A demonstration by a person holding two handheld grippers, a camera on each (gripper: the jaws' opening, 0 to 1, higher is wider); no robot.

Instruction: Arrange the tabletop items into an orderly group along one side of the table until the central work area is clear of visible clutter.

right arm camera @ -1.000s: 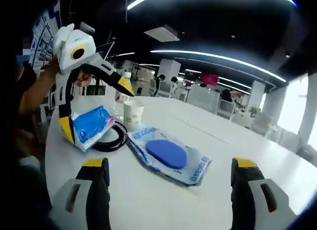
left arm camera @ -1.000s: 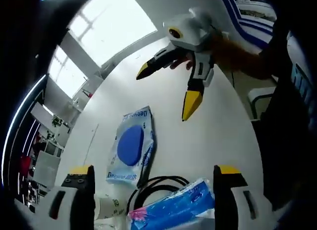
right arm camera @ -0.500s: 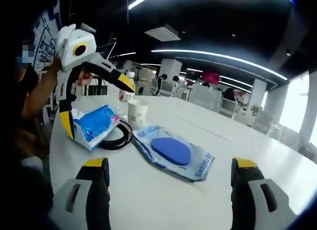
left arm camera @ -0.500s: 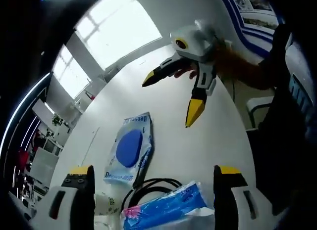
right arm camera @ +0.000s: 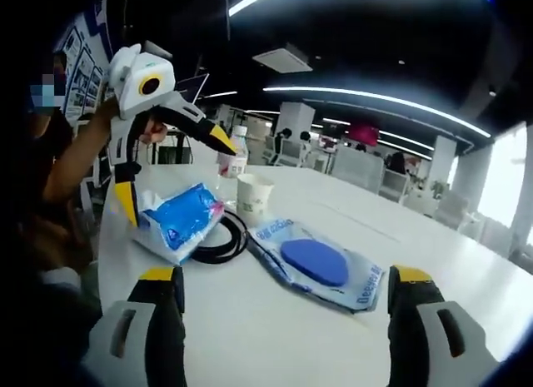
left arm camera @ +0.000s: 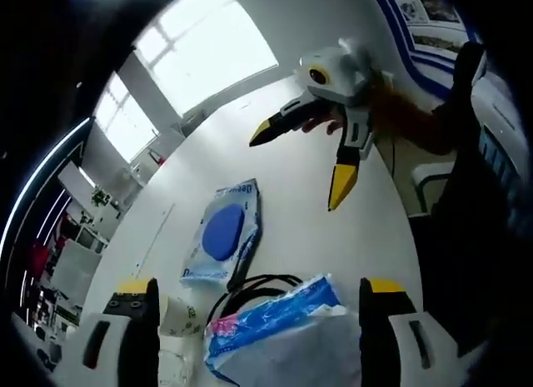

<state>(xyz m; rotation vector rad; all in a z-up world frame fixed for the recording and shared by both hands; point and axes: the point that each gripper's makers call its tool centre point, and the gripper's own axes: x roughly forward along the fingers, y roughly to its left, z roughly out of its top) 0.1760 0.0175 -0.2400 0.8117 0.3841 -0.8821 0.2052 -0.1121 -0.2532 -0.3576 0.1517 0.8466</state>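
On the white table (left arm camera: 321, 237) lie a blue plastic pack (left arm camera: 275, 316), a coiled black cable (left arm camera: 254, 285), a clear packet with a blue disc (left arm camera: 223, 235) and a paper cup (left arm camera: 179, 320). My left gripper (left arm camera: 260, 289) is open just over the blue pack and the cable. My right gripper (left arm camera: 300, 166) hovers open over the far side of the table. In the right gripper view, my right gripper (right arm camera: 285, 279) is open in front of the disc packet (right arm camera: 316, 262). The left gripper (right arm camera: 176, 179) stands open above the blue pack (right arm camera: 179, 220), beside the cable (right arm camera: 223, 237) and the cup (right arm camera: 254, 195).
A water bottle (right arm camera: 236, 154) stands behind the cup. The bare table (right arm camera: 275, 337) stretches toward my right gripper. A person's arm (right arm camera: 71, 166) holds the left gripper at the table's edge. Chairs and desks fill the room beyond.
Both cameras shifted: the blue pack looms larger in the left gripper view, and the items slid rightward in the right gripper view. Both grippers stay open, and nothing on the table moved.
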